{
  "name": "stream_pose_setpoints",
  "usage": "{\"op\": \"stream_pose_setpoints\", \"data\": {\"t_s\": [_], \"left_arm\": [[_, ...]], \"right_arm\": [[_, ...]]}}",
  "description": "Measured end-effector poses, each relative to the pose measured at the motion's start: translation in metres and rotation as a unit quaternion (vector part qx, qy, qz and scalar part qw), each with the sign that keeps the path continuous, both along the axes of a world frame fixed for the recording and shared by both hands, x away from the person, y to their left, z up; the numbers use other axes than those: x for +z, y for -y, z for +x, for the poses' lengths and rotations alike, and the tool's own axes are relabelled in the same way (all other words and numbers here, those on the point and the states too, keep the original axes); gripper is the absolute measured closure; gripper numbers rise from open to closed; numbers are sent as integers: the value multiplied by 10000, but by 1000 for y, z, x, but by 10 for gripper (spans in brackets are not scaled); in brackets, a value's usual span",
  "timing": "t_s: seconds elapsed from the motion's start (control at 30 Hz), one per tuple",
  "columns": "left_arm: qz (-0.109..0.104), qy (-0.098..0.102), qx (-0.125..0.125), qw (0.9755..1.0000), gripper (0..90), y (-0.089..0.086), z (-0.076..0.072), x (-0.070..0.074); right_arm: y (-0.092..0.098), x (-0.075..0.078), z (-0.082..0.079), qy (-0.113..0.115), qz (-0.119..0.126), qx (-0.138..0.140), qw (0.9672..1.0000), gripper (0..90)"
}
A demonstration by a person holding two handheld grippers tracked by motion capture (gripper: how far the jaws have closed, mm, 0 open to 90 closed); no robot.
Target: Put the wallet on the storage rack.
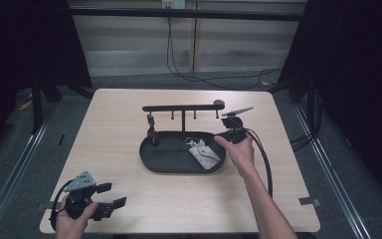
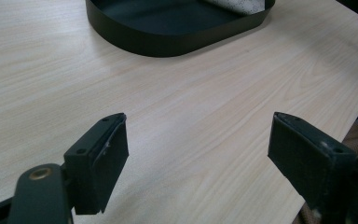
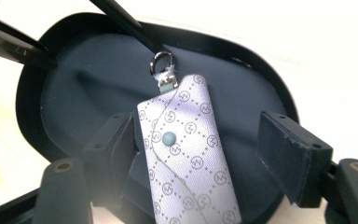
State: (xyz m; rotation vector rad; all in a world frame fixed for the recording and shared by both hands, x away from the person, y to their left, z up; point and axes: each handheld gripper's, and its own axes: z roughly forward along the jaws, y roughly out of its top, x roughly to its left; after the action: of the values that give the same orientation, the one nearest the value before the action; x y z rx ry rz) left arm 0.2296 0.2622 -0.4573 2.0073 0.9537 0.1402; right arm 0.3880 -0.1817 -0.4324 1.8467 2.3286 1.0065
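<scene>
Your left gripper (image 1: 110, 195) sits nearest, at the table's (image 1: 129, 209) front left corner, fingers (image 2: 103, 161) spread wide over bare wood with nothing between them; it is parked and takes no part for now.

Farther in, your right gripper (image 1: 232, 130) hangs at the right end of the black tray (image 1: 151, 160). Its fingers (image 3: 114, 154) stand apart on either side of the pouch (image 3: 186, 154), the patterned key case with a snap and a metal ring at its top. One finger looks to sit just against the pouch's edge, the other well clear of it, so the fingers are released, not pressing. The pouch lies flat in the tray's right half, ring end pointing toward the stand (image 1: 183, 107) with its row of pegs behind the tray.

You look to be at the release step: the pouch is set down in the tray and the grip is off. Next, I'd judge, draw the right gripper straight back and up, keeping the near finger from dragging the pouch's edge or snagging the tray rim. If instead you mean to lift it to a peg, re-centre first, then close on its middle.
</scene>
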Motion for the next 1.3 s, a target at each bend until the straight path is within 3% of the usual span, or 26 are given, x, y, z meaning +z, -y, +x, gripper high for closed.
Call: {"op": "stream_pose_setpoints", "data": {"t_s": [0.2, 0.47, 0.73, 0.97, 1.3], "left_arm": [[-45, 39, 57, 10000, 210, -1, -1, 0], [-86, 34, 75, 9999, 210, 0, 0, 0], [-104, 26, 60, 9999, 210, -1, 0, 0], [-135, 34, 76, 9999, 210, -1, 0, 0], [-165, 32, 66, 9998, 210, 0, -1, 0]], "right_arm": [[4, 10, -13, 355, -6, 143, 9993, 269], [24, 13, -31, 615, 38, -17, 9981, 250], [32, 18, -58, 890, 37, -72, 9960, 236], [41, 15, -81, 1025, 47, -35, 9947, 232], [53, 9, -120, 1406, 73, -15, 9900, 222]]}}
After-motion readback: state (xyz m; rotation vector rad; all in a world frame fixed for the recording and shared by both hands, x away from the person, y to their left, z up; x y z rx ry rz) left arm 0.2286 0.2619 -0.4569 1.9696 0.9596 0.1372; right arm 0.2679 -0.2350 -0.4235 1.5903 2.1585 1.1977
